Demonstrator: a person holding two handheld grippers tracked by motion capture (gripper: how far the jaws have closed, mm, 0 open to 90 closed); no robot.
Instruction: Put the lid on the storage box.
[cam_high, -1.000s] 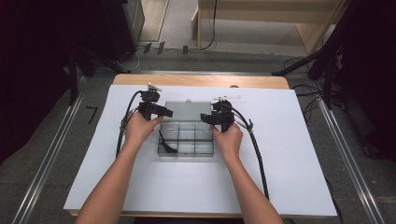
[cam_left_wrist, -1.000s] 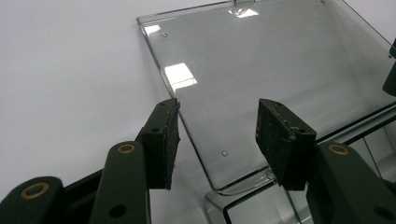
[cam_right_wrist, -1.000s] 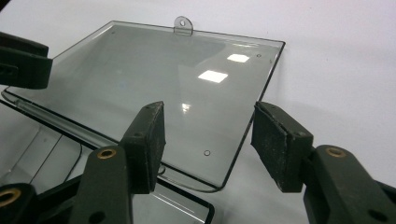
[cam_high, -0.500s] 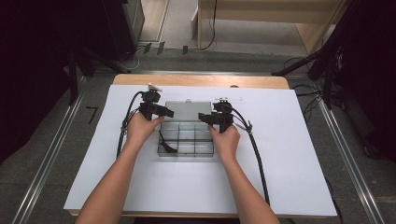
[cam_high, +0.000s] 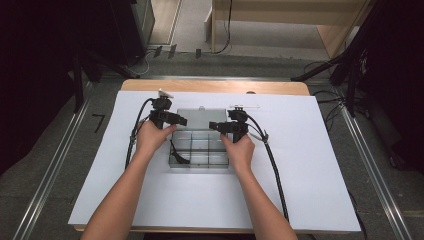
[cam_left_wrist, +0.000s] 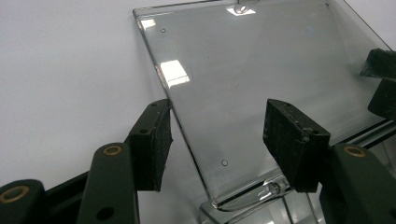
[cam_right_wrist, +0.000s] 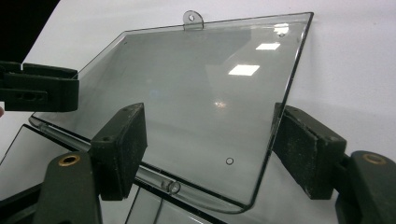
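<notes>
With the clear box (cam_high: 200, 147) near the table's (cam_high: 320, 200) far edge and its lid (cam_right_wrist: 187, 107) flung open, both just-spreading grippers, left (cam_left_wrist: 217, 133) and right (cam_right_wrist: 208, 144), should back off level, nothing pinched

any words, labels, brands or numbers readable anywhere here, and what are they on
None can be read.
Clear plastic lid of the compartment box: no print, only reflections of lights and small round marks.
Black left gripper and right gripper: no lettering on the jaws.
White table sheet: blank.
Dark L-shaped mark on the grey floor: a mark, not text.
</notes>
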